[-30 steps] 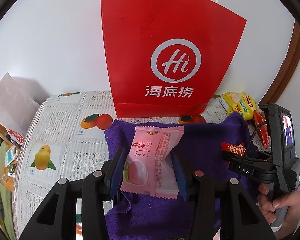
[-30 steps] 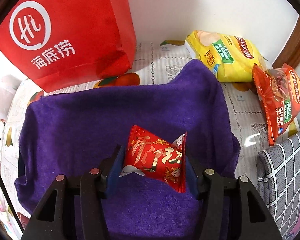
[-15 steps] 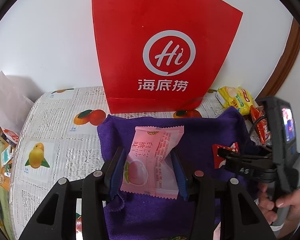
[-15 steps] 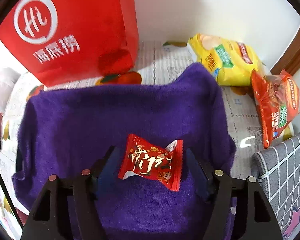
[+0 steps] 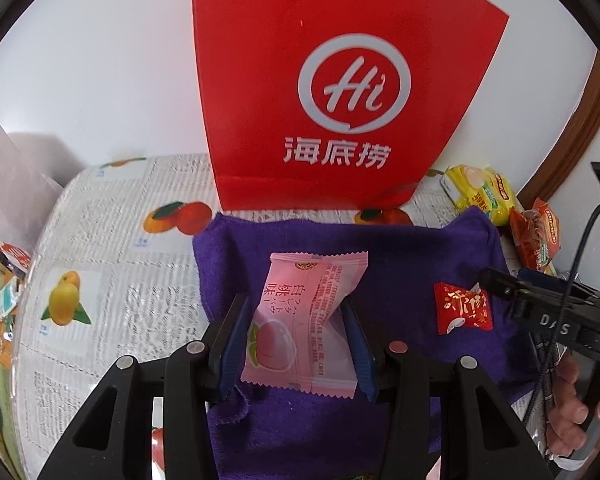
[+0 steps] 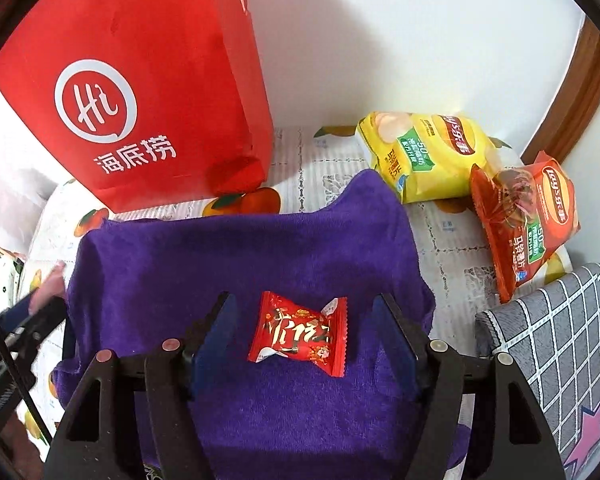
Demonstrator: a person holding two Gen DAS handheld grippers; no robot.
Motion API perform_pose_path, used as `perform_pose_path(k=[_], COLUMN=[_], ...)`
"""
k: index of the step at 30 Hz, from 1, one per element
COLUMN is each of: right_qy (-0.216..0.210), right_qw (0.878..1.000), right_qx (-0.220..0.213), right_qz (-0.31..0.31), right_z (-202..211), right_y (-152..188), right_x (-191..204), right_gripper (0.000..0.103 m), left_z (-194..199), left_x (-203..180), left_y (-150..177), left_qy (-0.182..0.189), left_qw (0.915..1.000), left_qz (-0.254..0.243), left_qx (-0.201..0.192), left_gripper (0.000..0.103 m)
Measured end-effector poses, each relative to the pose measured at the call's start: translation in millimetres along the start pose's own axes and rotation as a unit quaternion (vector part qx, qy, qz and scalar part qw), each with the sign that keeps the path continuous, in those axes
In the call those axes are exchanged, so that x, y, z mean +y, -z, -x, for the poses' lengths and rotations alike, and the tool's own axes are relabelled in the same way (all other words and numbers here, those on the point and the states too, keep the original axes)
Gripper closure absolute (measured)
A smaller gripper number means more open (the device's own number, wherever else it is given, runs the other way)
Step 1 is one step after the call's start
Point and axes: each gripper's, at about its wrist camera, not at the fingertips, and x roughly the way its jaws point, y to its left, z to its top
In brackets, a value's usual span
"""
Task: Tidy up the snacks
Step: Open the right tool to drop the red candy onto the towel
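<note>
My left gripper (image 5: 296, 312) is shut on a pink peach snack packet (image 5: 306, 322) and holds it over the purple towel (image 5: 400, 248). My right gripper (image 6: 304, 320) is open, its jaws wide apart on either side of a small red candy packet (image 6: 298, 334) that lies loose on the purple towel (image 6: 240, 256). The red candy packet also shows in the left wrist view (image 5: 462, 312), just in front of the right gripper's fingertips (image 5: 490, 280).
A tall red paper bag (image 5: 340, 92) stands behind the towel against the white wall. A yellow chip bag (image 6: 424, 156) and an orange chip bag (image 6: 528, 224) lie at the back right. A grey checked cushion (image 6: 560, 344) is at the right. The fruit-print tablecloth (image 5: 112, 248) extends left.
My right gripper has opened and let go of the red candy packet, which now lies on the towel. My left gripper still holds the pink packet and has drawn back slightly.
</note>
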Motion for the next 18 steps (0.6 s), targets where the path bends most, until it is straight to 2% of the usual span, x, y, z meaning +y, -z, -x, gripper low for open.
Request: perform_pose_path(k=[12,18], right_qy=[-0.001,-0.001], right_qw=[1.0,1.0], right_qx=[-0.008,-0.009], right_qz=[-0.007,-0.007], right_z=[10,12], right_y=[-1,-1], right_x=[-2,-1], right_gripper=[0.033,0.033], left_z=[-25,-30], left_x=[-12,-14], left_y=[7,9], left_qy=[-0.015,-0.011], left_qw=[0.9988,0.9983], left_qz=[-0.02,-0.021], left_qx=[0.042,0.053], left_gripper=[0.058,0.058])
